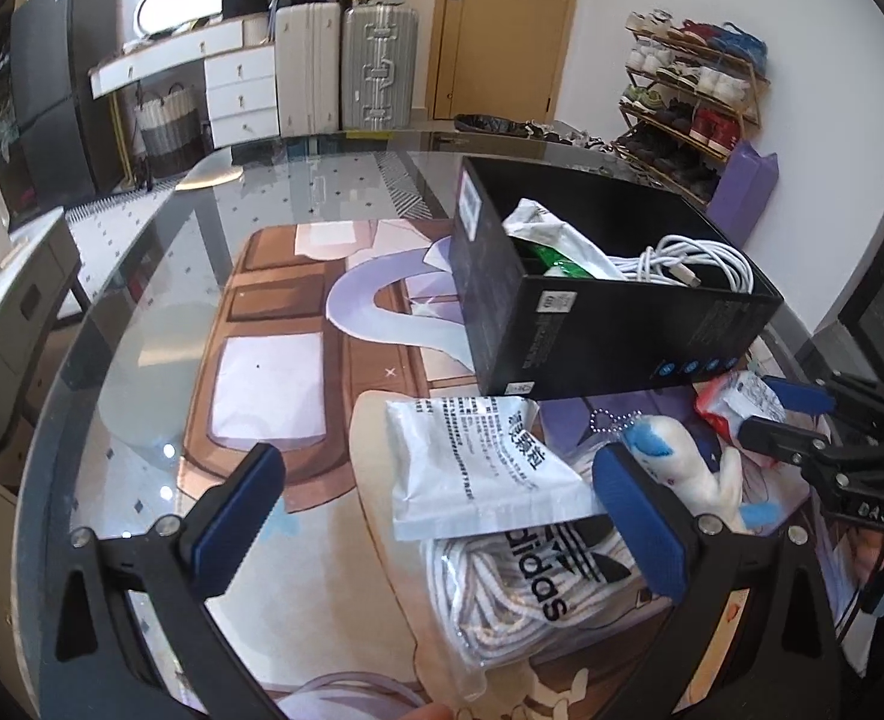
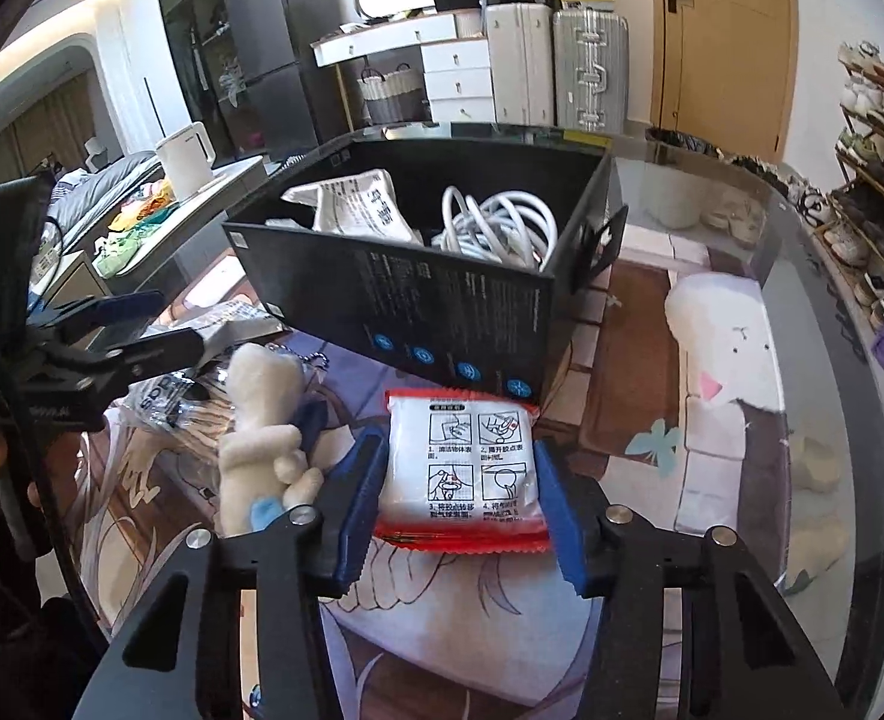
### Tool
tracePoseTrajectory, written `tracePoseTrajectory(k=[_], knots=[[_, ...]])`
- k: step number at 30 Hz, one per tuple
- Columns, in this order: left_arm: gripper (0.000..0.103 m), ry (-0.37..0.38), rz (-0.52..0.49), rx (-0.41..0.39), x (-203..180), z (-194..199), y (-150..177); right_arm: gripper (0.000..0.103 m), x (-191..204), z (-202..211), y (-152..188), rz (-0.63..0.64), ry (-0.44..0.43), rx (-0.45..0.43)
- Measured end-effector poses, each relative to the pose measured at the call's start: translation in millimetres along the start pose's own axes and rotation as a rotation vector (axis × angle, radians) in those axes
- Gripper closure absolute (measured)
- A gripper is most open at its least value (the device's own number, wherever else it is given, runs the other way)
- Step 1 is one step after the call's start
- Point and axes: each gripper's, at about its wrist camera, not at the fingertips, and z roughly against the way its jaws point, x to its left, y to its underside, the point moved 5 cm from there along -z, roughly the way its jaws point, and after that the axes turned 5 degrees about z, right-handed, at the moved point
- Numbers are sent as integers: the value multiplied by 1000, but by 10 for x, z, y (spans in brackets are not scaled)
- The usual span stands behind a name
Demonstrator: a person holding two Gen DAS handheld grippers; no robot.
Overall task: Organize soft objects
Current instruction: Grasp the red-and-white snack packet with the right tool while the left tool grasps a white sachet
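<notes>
Right gripper [image 2: 455, 489] fingers clamp the red-edged white sachet [image 2: 465, 471] from both sides, packet sits just in front of the black box [image 2: 442, 306], low over the tabletop [image 2: 712, 372]

Left gripper [image 1: 436, 519] fingers spread wide, holding nothing; between them lie a white printed pouch [image 1: 472, 468] and under it the adidas bag of white cord [image 1: 526, 582]

Small white plush with blue bits [image 2: 262, 456] lies just left of the right fingers, beside the sachet

Box is open-topped, holds a white printed pouch [image 2: 361, 207] and a coil of white cable [image 2: 496, 222]

All on a glass tabletop over a cartoon-print mat [image 1: 274, 324]; suitcases [image 1: 346, 69] and a shoe rack [image 1: 691, 96] at the far wall
</notes>
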Motion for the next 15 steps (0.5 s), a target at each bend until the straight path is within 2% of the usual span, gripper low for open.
tracePoseTrajectory(k=[4,15], knots=[[0,-1,36,13,65,-46,-44,53,-10,99,5,0,-1,-21],[1,5,12,81,32,-233,-78,53,21,245,0,12,5,-46]])
